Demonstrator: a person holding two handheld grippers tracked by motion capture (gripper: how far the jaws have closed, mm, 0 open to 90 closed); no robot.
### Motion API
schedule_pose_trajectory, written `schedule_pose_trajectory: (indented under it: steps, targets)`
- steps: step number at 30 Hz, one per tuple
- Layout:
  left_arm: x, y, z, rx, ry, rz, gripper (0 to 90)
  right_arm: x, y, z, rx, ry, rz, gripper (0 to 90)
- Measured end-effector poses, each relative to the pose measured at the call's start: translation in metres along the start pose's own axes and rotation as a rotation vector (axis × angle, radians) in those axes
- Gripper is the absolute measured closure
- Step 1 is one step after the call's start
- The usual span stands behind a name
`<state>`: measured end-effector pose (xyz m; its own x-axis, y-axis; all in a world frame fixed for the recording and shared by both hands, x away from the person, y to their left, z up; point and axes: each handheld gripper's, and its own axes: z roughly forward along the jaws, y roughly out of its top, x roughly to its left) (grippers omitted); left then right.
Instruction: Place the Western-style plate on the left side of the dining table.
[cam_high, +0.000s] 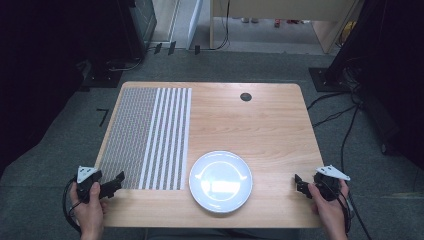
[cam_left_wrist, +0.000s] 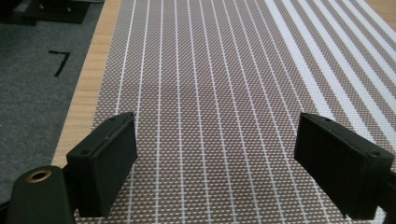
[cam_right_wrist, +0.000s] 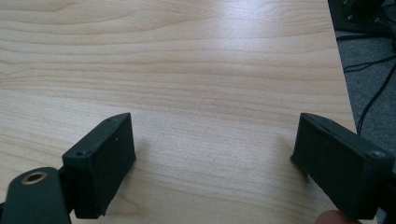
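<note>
— Starting at the bottom edge of the high view: what are the hands doing?

— Each holds a black two-jaw gripper. The left gripper (cam_high: 118, 178) sits at the lower left, its tips over the near corner of the brown woven placemat with white stripes (cam_high: 145, 135). The right gripper (cam_high: 298, 182) sits at the lower right, over the bare light wooden table (cam_high: 260, 125).

— Are the jaws clamped on anything?

— No. In the left gripper view the left gripper (cam_left_wrist: 217, 154) stands spread wide with just the placemat's (cam_left_wrist: 210, 84) weave between the jaws. In the right gripper view the right gripper (cam_right_wrist: 215, 156) is equally released, with plain tabletop (cam_right_wrist: 196, 70) between the jaws.

— And between the two hands?

— A round white ceramic plate (cam_high: 220, 181) lies bottom centre, just beside the placemat's right edge, well apart from both grippers.

— Farther up?

— A small dark round hole cover (cam_high: 245, 97) sits near the table's far edge, upper centre.
</note>
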<state>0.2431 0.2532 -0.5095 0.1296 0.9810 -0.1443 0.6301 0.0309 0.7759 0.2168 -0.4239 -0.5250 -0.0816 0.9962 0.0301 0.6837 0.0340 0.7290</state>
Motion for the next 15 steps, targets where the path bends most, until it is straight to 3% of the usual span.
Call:
schedule_pose_trajectory:
  steps: [10, 15]
  targets:
    - [-0.012, 0.004, -0.002, -0.027, -0.03, 0.016, 13.2, 0.001, 0.0, -0.001, -0.01, -0.01, -0.001, 14.2]
    - [-0.024, 0.006, -0.003, -0.03, -0.062, 0.039, 13.2, 0.004, 0.0, -0.002, -0.022, -0.015, -0.011, 14.3]
